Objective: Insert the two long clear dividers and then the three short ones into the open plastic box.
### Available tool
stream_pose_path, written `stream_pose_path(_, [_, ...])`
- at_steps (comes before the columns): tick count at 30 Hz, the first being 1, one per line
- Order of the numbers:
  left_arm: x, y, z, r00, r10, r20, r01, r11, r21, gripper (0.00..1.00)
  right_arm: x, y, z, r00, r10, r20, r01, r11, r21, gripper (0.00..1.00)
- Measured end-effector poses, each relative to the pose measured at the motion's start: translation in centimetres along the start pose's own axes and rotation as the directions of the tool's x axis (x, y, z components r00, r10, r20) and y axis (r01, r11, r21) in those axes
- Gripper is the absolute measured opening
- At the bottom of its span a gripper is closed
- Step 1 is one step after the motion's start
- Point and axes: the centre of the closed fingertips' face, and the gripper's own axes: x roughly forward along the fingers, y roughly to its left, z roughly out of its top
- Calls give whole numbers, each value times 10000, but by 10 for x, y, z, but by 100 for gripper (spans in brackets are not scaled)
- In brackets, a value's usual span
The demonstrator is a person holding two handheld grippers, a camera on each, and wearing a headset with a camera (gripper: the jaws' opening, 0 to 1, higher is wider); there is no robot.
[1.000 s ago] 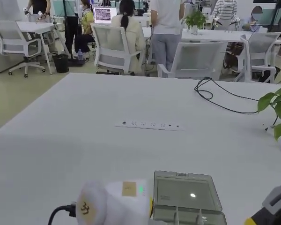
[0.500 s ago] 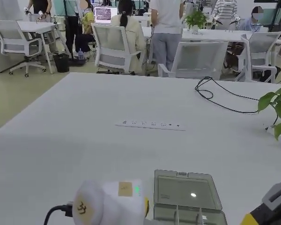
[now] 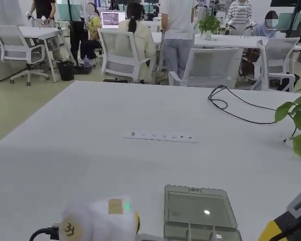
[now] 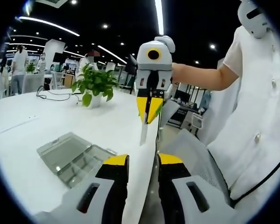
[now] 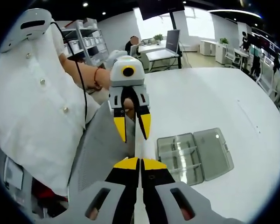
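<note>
The left hand-held gripper (image 4: 143,161) was spread, its jaws on either side of one end of a clear divider (image 4: 143,134) but not closed on it. The right hand-held gripper (image 5: 140,164) was pressed together, pinching the other end edge-on. The divider hung in the air between the two, by the near edge of the desk (image 3: 90,150) and apart from the box (image 3: 199,208).

The step looked like a regrip before insertion. It would probably go best by closing the left on the free end, keeping the strip upright, lining it up with the box's slots and lowering both ends evenly.

The divider was thin, see-through and stiff-looking, and hard to pick out against the white desk. The box lay open with its lid (image 5: 214,156) flat on the far side. Upright ribs showed inside; I couldn't tell if they were dividers or slots.
</note>
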Motion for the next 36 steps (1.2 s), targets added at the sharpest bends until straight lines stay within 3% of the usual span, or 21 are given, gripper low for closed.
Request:
stream_pose_path(9, [-14,16,-8,9977,671,-72,-671,9977,66,34,2,-22,-13,9983,-479,-347,481,9988,63,3])
stream_pose_path(13, [-20,23,-15,9954,940,-172,-938,9955,157,46,3,-31,-18,9956,-704,-611,705,9975,3,3])
stream_pose_path(17, [-24,29,-24,9922,1168,-445,-1159,9930,227,54,5,-38,-22,9930,-845,-823,840,9964,-96,3])
stream_pose_path(23, [-27,34,-34,9884,1364,-665,-1352,9906,223,69,11,-53,-35,9826,-1213,-1403,1159,9922,-462,3])
stream_pose_path(28, [-28,37,-40,9873,1385,-784,-1369,9903,246,72,17,-67,-48,9685,-1499,-1988,1335,9866,-938,3])
stream_pose_path(32, [-28,37,-42,9876,1345,-810,-1337,9909,156,80,24,-73,-54,9641,-1530,-2171,1318,9853,-1091,3])
stream_pose_path(36, [-28,38,-47,9864,1307,-994,-1298,9914,157,81,29,-82,-63,9591,-1574,-2355,1313,9837,-1226,3])
